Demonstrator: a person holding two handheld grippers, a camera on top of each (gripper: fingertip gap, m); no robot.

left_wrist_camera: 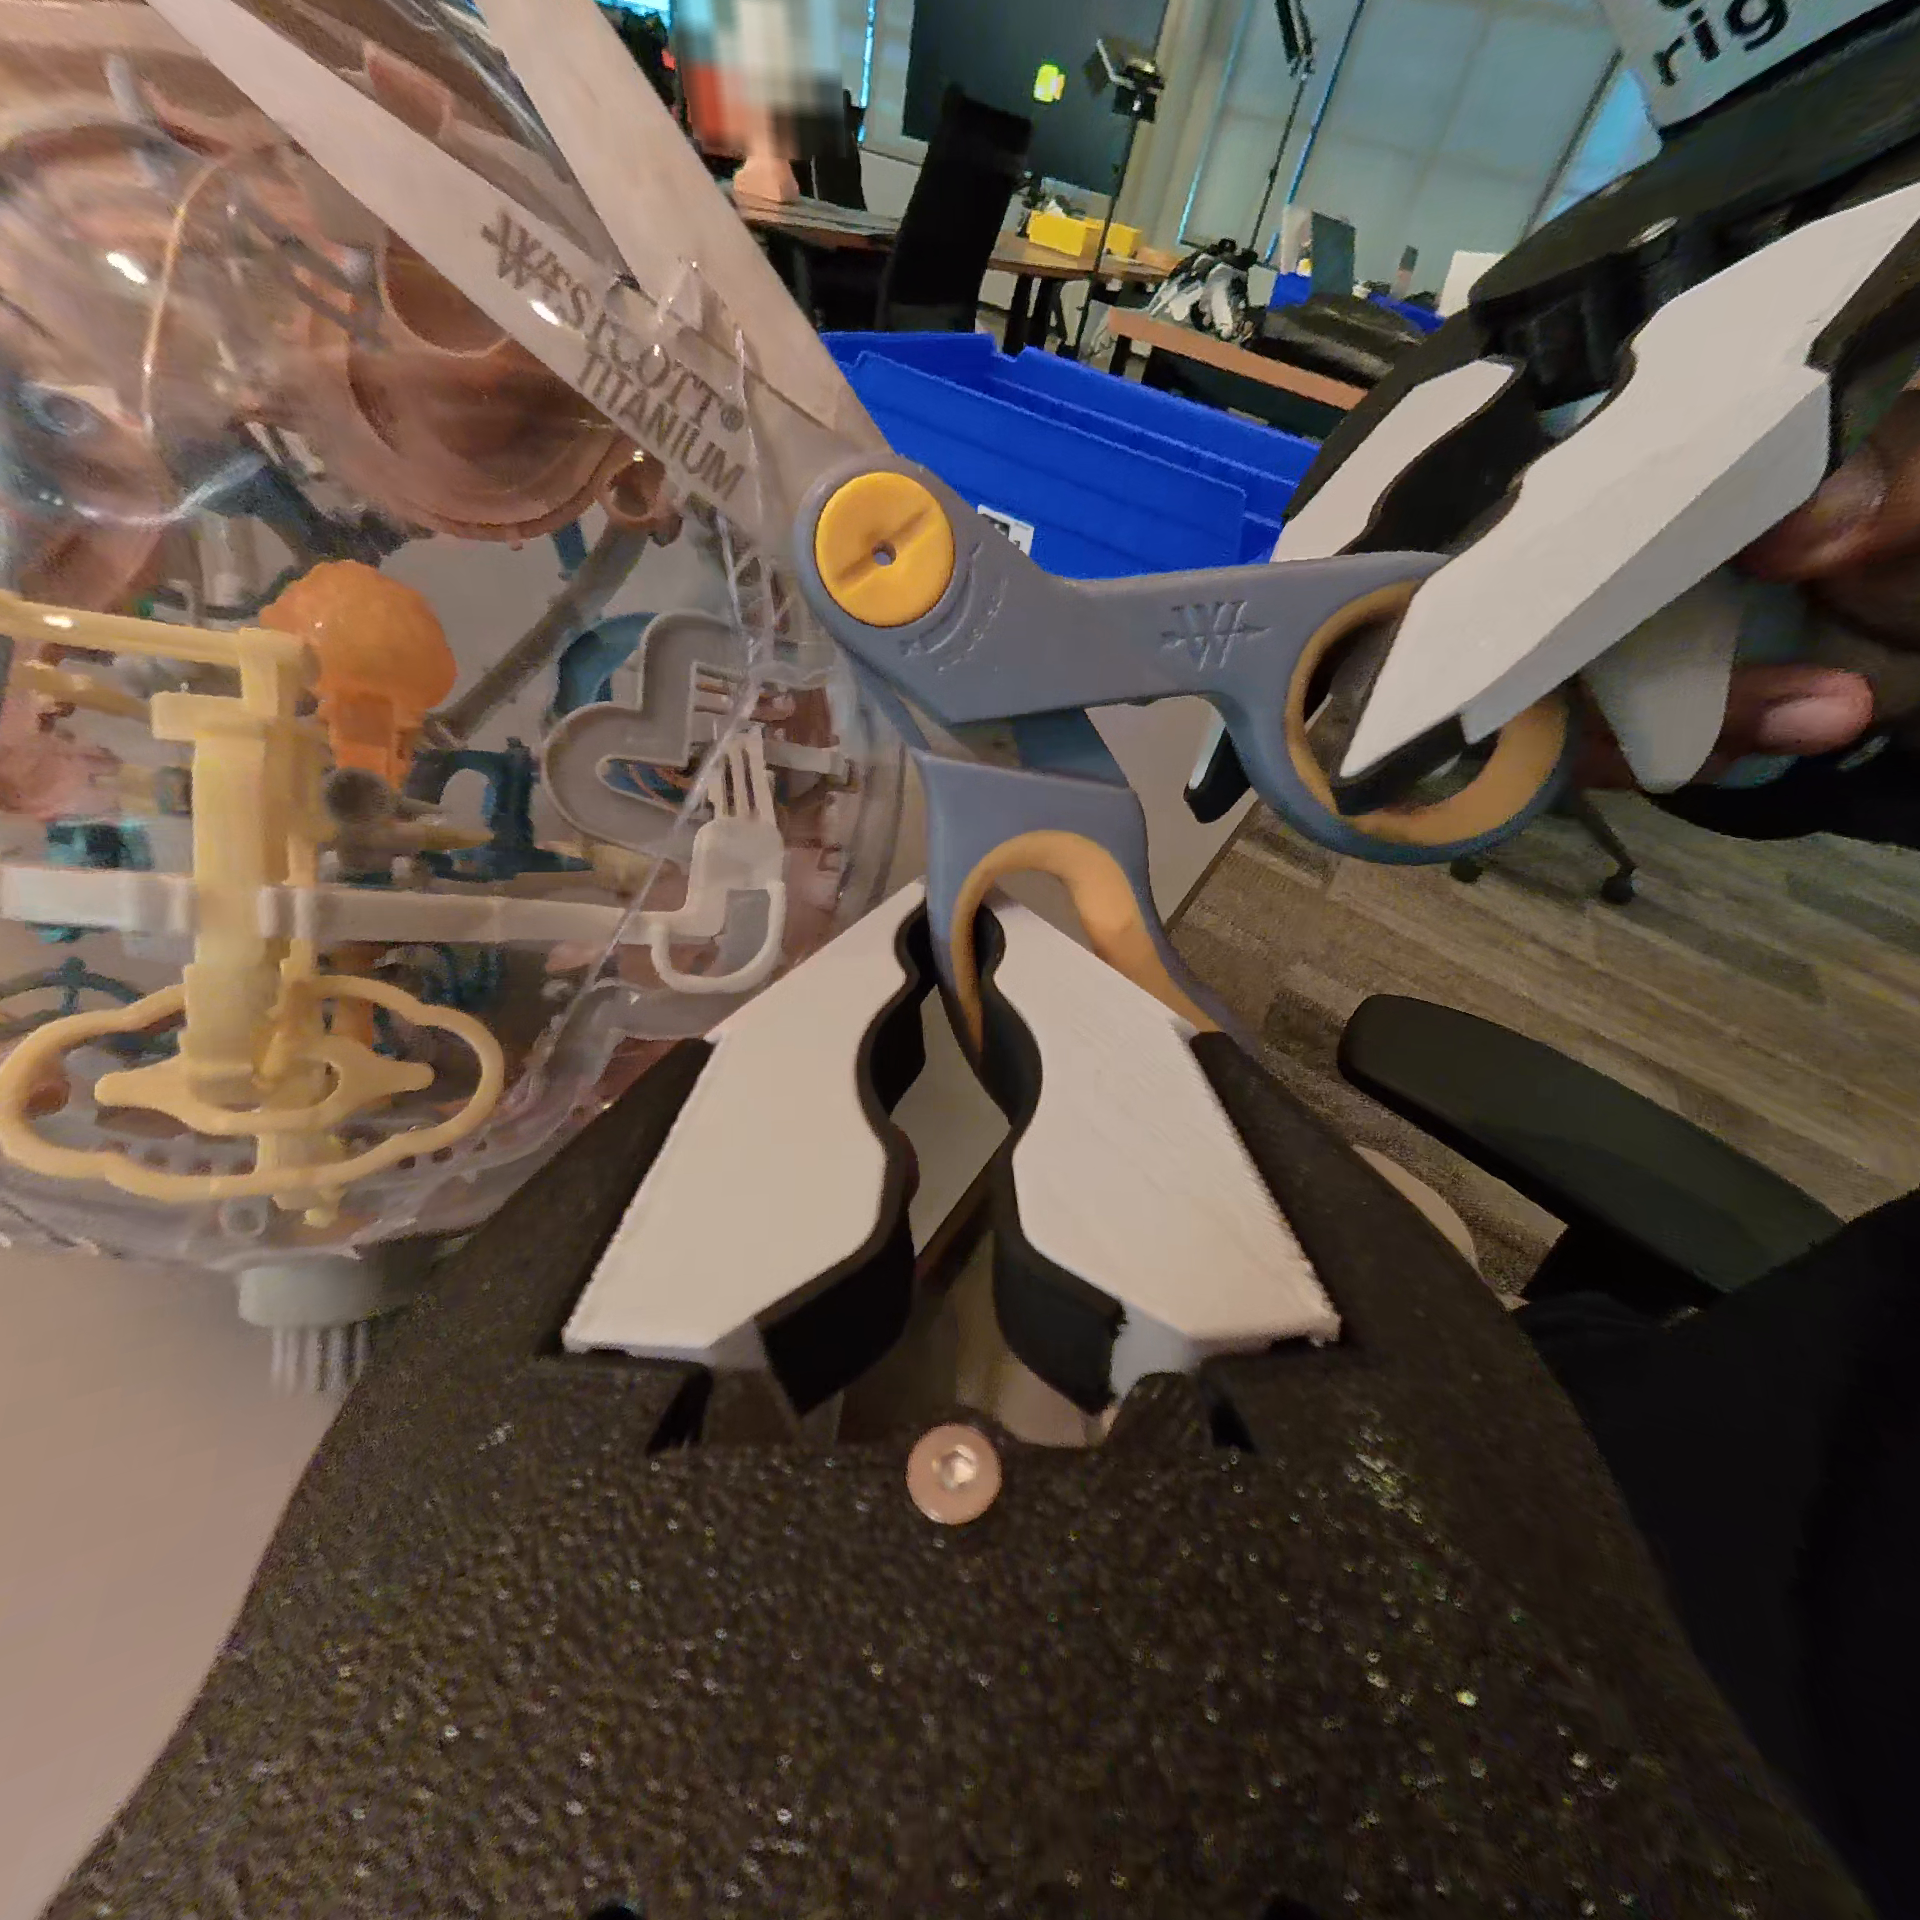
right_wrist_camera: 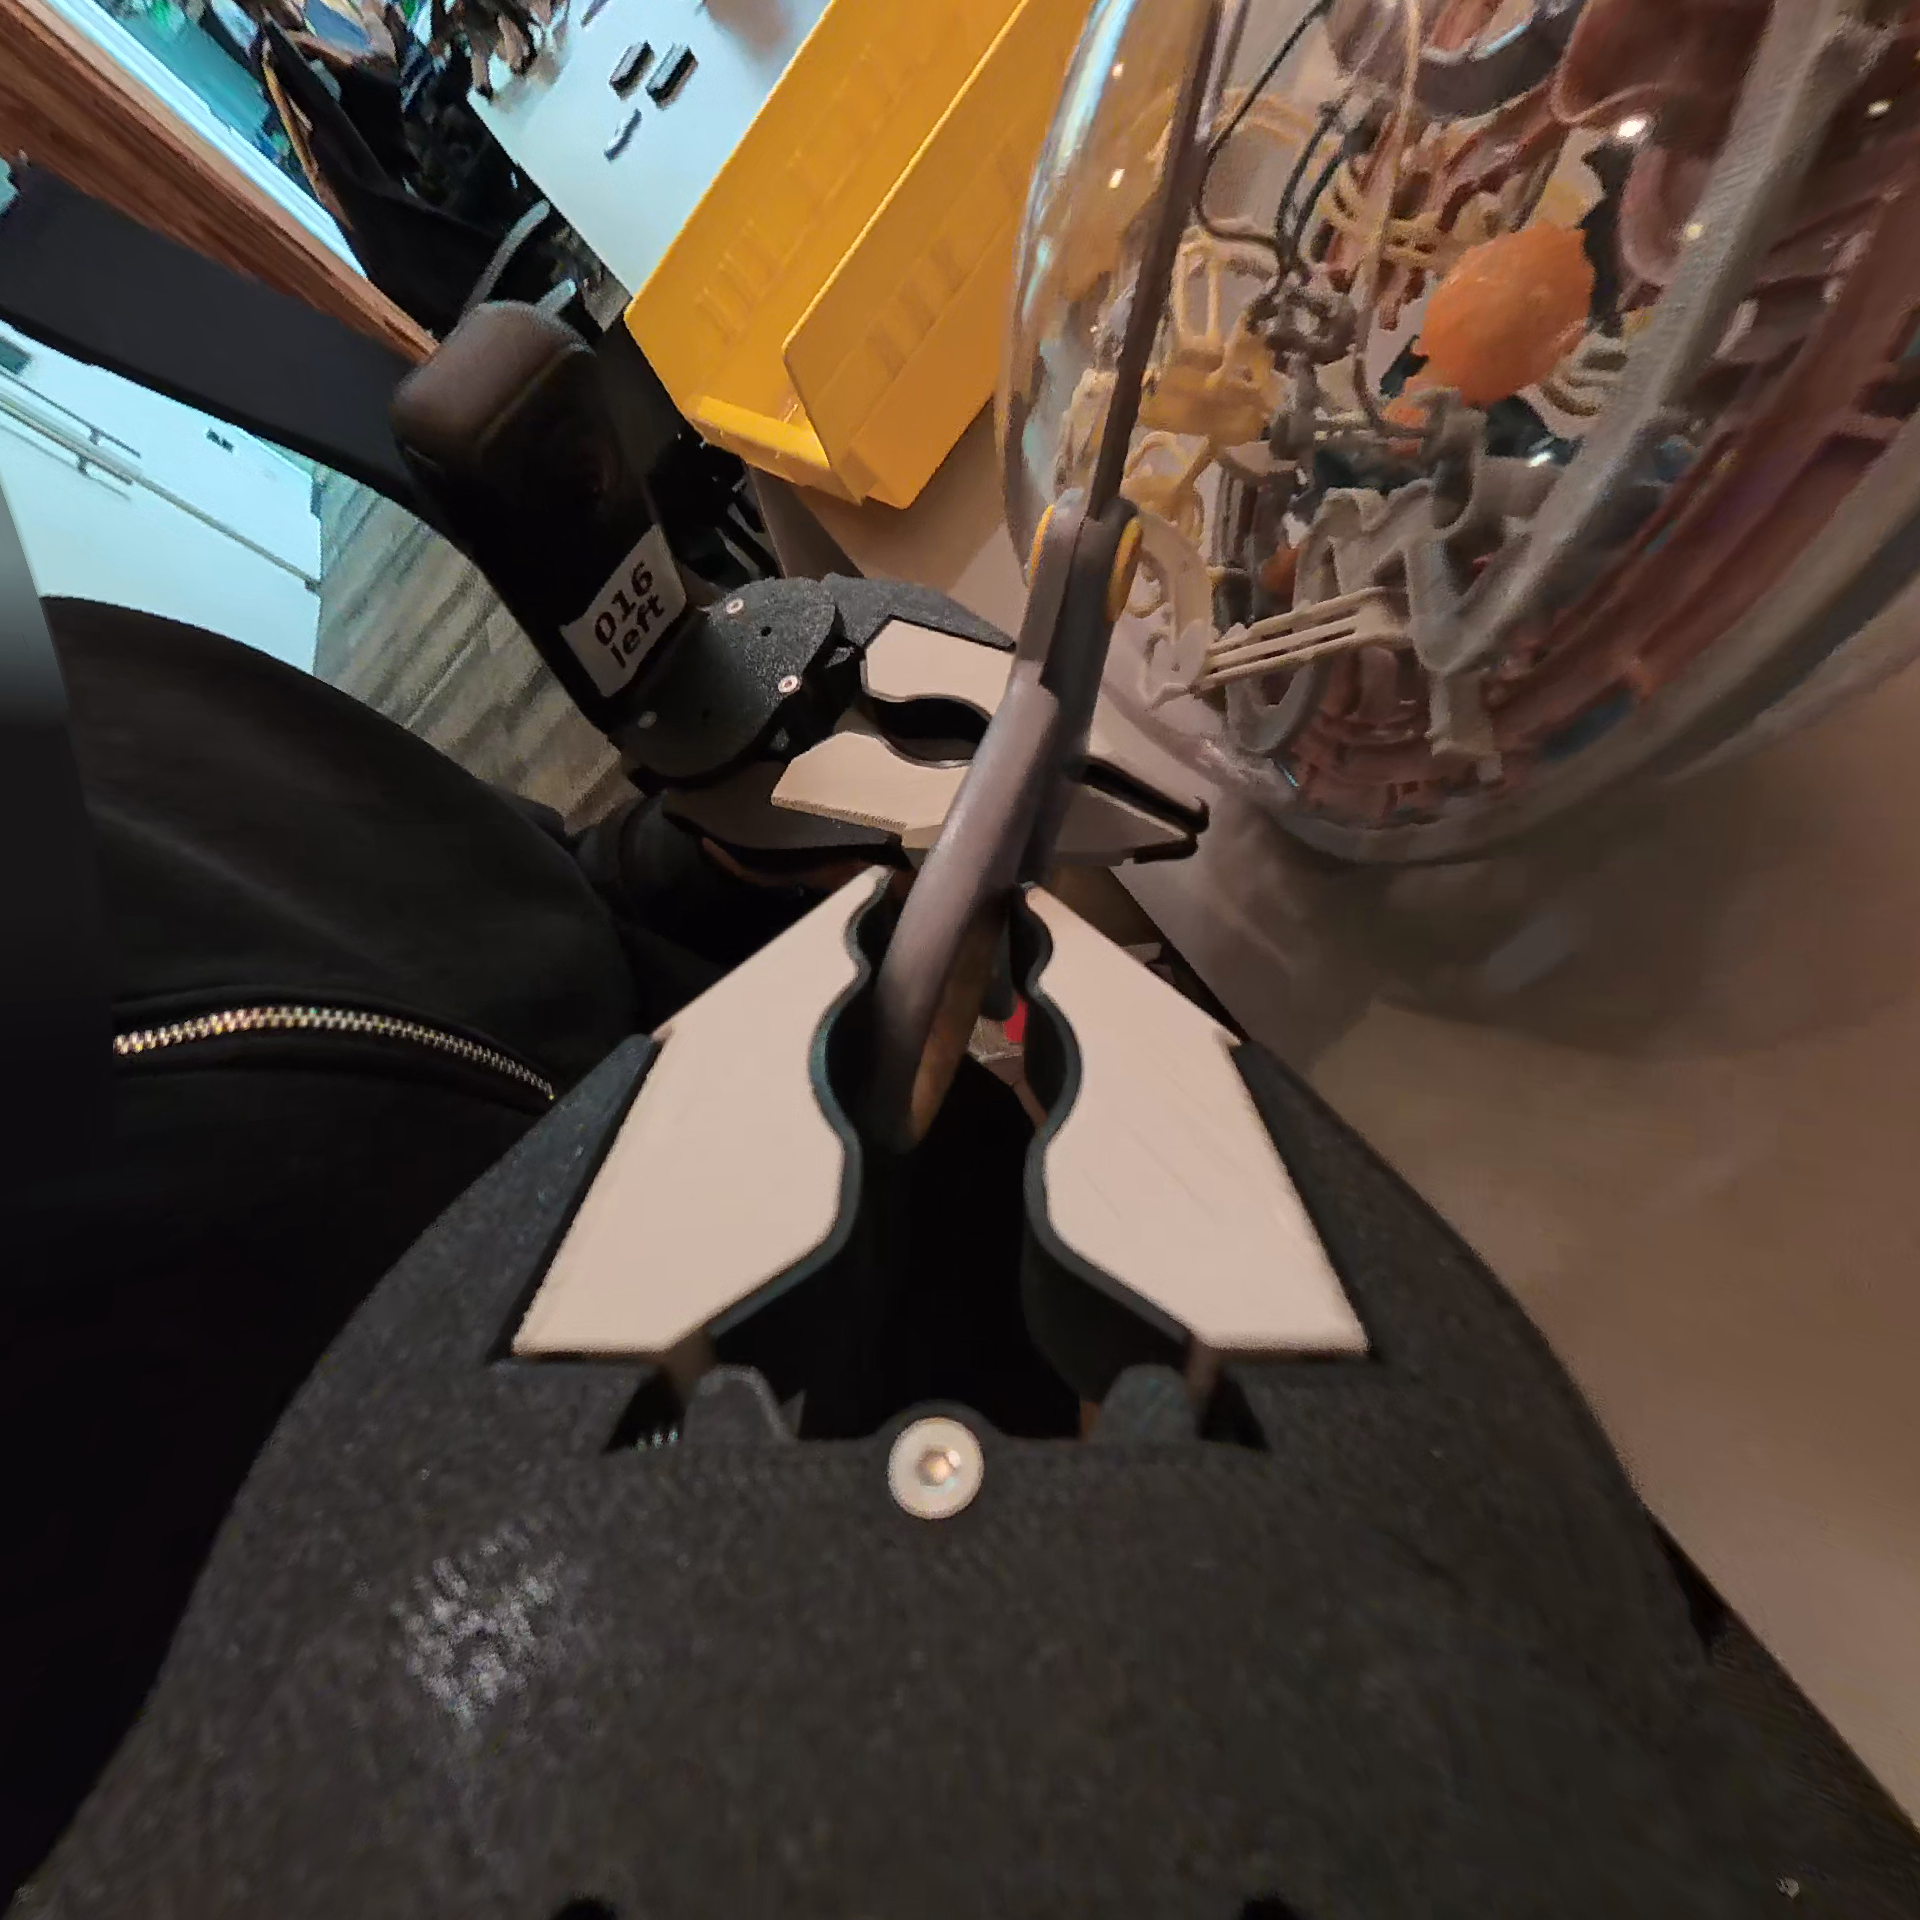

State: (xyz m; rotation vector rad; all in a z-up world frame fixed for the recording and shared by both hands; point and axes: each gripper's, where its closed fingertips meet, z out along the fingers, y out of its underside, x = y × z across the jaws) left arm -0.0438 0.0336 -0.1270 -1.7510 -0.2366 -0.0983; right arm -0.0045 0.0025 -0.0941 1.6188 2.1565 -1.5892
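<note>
The scissors [left_wrist_camera: 997, 623] have matt metal blades and grey plastic handles with soft yellow lining; the sphere [left_wrist_camera: 312, 675] is clear glossy plastic over matt plastic parts; the left gripper [left_wrist_camera: 961, 935] has rough black housing and smooth white fingers [left_wrist_camera: 800, 1122]; the desk [right_wrist_camera: 1558, 1195] is smooth and matt.

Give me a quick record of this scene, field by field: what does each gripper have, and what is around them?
left gripper: shut on one scissors handle loop
right gripper: shut on the other handle loop
blades: open, against the clear maze ball
ball: on a pale table
nearby: blue bin, yellow bin
</note>
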